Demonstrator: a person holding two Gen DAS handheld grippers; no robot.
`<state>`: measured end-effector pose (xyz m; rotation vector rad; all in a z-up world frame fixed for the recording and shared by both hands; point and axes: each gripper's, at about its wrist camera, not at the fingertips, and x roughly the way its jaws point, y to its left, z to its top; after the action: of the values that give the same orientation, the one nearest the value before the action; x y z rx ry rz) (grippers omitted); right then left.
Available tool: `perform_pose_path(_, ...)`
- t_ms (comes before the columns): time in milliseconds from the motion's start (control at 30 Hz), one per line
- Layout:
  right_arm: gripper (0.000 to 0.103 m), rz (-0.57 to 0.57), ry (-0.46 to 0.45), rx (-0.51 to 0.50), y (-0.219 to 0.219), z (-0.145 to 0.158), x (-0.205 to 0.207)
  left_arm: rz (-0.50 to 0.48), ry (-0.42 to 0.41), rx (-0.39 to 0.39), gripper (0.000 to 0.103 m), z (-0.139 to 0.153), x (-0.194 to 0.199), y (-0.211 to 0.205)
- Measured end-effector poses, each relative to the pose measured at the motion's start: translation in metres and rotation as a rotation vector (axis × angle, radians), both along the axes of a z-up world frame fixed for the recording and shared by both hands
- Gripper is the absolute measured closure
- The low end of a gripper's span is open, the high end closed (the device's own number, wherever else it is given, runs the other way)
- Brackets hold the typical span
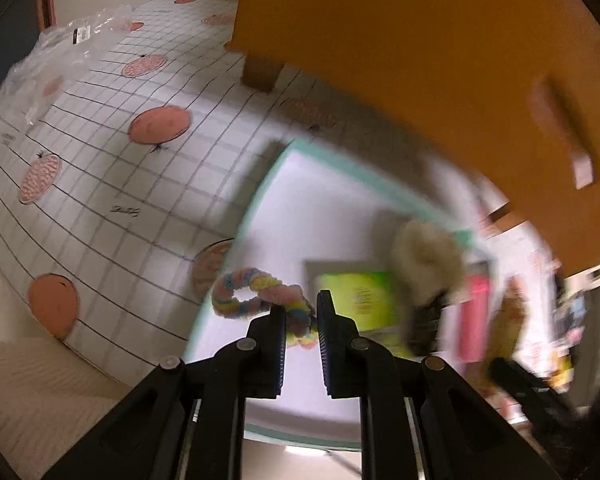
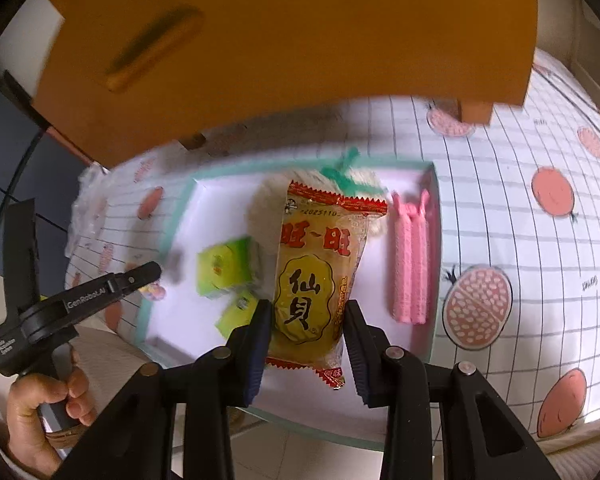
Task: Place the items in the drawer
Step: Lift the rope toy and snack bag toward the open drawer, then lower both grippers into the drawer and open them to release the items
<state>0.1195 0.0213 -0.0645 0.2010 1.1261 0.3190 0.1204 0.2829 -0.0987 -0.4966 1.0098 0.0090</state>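
My left gripper [image 1: 300, 308] is shut on a pastel rainbow fuzzy twisted loop [image 1: 240, 292] and holds it over the left edge of a white tray with a teal rim [image 1: 260, 196]. My right gripper [image 2: 307, 308] is shut on a yellow and red snack packet [image 2: 316, 280] above the same tray [image 2: 171, 232]. In the tray lie green boxes [image 2: 226, 266], a white fluffy item with a green fuzzy stem [image 2: 340, 178] and a pink ribbed item [image 2: 410, 264]. An orange wooden drawer front with a handle [image 2: 152, 48] looms just behind the tray.
The tray sits on a white grid tablecloth with pink fruit prints [image 1: 160, 124]. A crumpled clear plastic bag [image 1: 60, 40] lies far left. A hand [image 2: 40, 400] holds the left gripper's handle. The cabinet's wooden foot [image 1: 260, 72] rests on the cloth.
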Motion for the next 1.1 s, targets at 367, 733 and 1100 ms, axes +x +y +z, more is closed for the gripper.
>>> perform_pose_path(367, 0.065, 0.038, -0.225, 0.12, 0.005, 0.091, -0.007, -0.094, -0.343, 0.021, 0.088, 0.119, -0.02, -0.019)
perform_pose_path(733, 0.065, 0.08, -0.424, 0.147, 0.012, 0.203, 0.003, -0.13, -0.572, 0.06, 0.088, 0.23, -0.012, -0.02)
perform_pose_path(1100, 0.065, -0.009, -0.412, 0.034, 0.003, 0.231, 0.058, -0.116, -0.577, 0.126, 0.088, 0.264, 0.024, -0.017)
